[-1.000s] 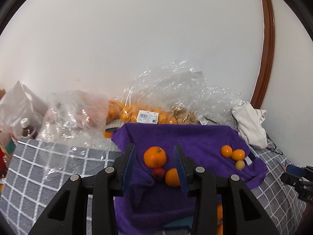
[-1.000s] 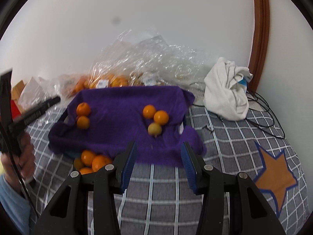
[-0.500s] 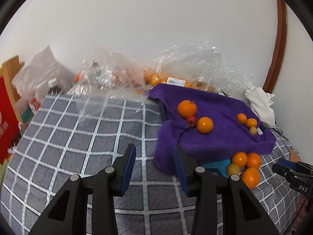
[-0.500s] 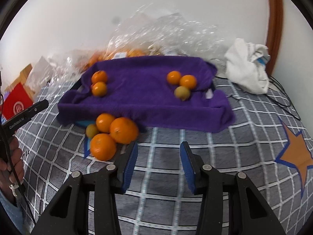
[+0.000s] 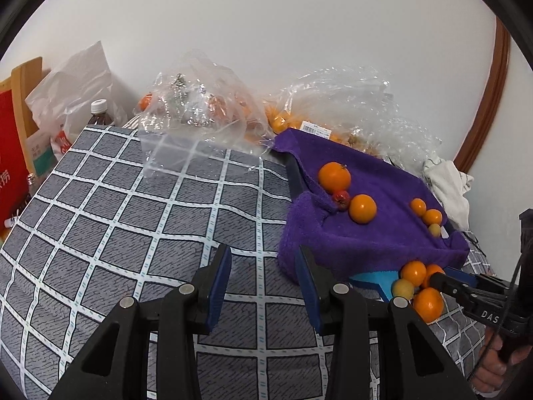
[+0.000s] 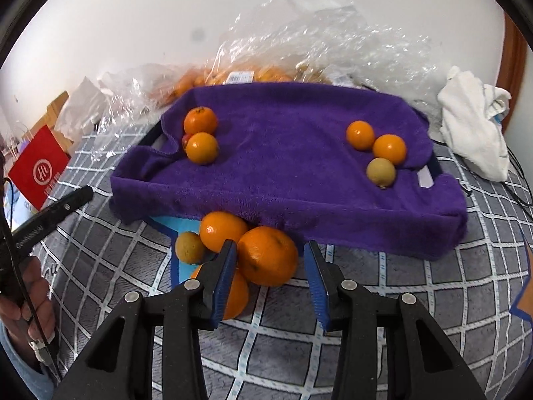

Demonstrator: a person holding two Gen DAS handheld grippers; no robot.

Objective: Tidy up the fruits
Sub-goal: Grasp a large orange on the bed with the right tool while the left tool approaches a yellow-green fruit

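Grey checked cloth [image 5: 133,226] is covering the whole work surface, running back to a plain white wall. Nearest the right wrist camera, the right gripper [image 6: 270,268] is hovering low with its jaws spread apart, gripping nothing, and a large orange [image 6: 267,256] is sitting between the blue pads, apparently touching the left pad while clear of the right one. Crowding that fruit are a second orange [image 6: 221,230] just behind it, a smaller yellowish fruit [image 6: 189,247] to the left and another orange [image 6: 237,295] partly hidden under the left finger, all clustered on a blue patch [image 6: 176,230] of the cloth against the front wall of the purple towel [image 6: 283,153]. On the towel, two oranges [image 6: 201,135] with a small red fruit [image 5: 341,199] wedged between them are resting on the left side, and three small fruits [image 6: 378,148] are lying well apart on the right. The left gripper [image 5: 263,275] is waiting over bare checked cloth beside the towel's near corner, jaws likewise open and empty. Farther back, crumpled clear plastic bags [image 5: 203,113] holding more oranges are piling up along the wall, with a white rag [image 6: 473,123] lying at the right and a red box [image 6: 38,166] and a capped bottle [image 5: 100,113] standing at the far left.
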